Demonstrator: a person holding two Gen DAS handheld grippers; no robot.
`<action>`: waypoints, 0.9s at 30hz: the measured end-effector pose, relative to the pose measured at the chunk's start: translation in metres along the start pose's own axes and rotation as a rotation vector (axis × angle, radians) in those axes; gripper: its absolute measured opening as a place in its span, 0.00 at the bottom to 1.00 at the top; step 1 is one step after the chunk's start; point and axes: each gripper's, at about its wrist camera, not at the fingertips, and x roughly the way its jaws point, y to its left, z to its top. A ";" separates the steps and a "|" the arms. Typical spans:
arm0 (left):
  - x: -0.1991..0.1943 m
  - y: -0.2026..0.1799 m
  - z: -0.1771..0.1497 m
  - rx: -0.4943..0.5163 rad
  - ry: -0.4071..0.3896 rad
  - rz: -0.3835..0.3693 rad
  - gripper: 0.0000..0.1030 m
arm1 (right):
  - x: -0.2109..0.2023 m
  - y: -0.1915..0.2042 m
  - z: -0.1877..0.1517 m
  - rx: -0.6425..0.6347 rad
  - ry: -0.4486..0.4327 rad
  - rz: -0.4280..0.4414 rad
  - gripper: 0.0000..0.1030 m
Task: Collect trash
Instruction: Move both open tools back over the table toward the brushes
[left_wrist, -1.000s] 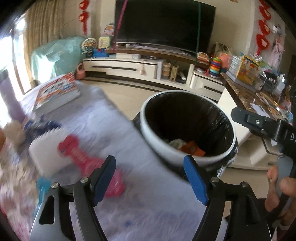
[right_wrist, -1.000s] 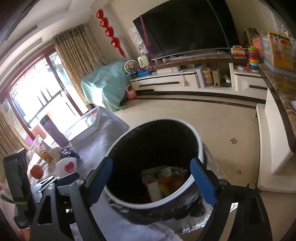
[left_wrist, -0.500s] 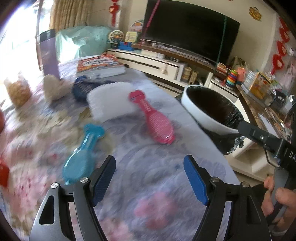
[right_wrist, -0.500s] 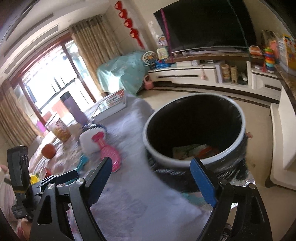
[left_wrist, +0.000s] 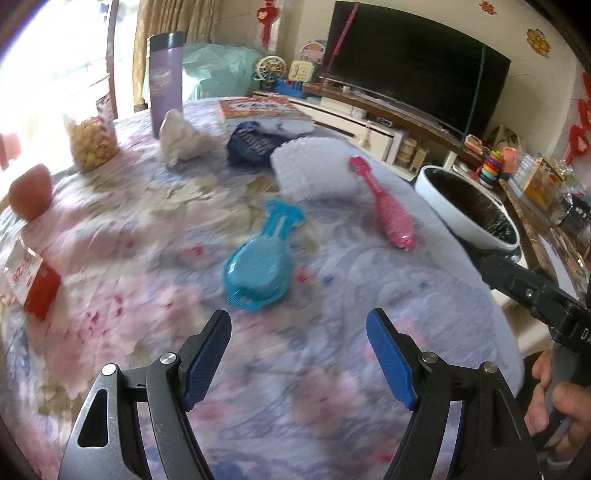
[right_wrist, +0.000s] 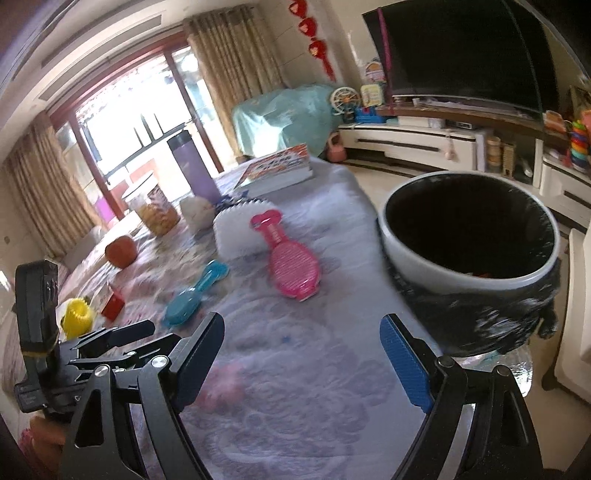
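A white bin with a black liner (right_wrist: 469, 236) stands off the table's right edge; it also shows in the left wrist view (left_wrist: 469, 206). On the floral tablecloth lie a white foam sheet (left_wrist: 314, 170), a crumpled white tissue (left_wrist: 181, 142) and a dark blue wrapper (left_wrist: 251, 146). My left gripper (left_wrist: 298, 332) is open and empty above the cloth, short of a blue brush (left_wrist: 262, 258). My right gripper (right_wrist: 301, 339) is open and empty, left of the bin.
A pink brush (left_wrist: 391, 210), a book (left_wrist: 258, 112), a purple tumbler (left_wrist: 164, 81), a snack jar (left_wrist: 92, 142), an orange fruit (left_wrist: 29, 190) and a red-and-white box (left_wrist: 29, 280) lie on the table. A yellow toy (right_wrist: 75, 317) sits at the left. The TV stand (right_wrist: 424, 144) is beyond.
Both grippers have swung left, away from over the bin and toward the table. The bin has shifted to the right of both views. Both stay open and empty.
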 end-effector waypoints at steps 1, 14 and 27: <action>0.000 0.004 -0.001 -0.006 0.005 0.005 0.73 | 0.001 0.002 -0.001 -0.007 0.001 0.000 0.85; 0.011 0.029 0.005 -0.051 0.019 0.018 0.73 | 0.024 0.017 -0.004 -0.047 0.022 0.014 0.85; 0.027 0.034 0.018 -0.058 0.026 0.021 0.73 | 0.055 0.014 0.013 -0.078 0.078 0.007 0.85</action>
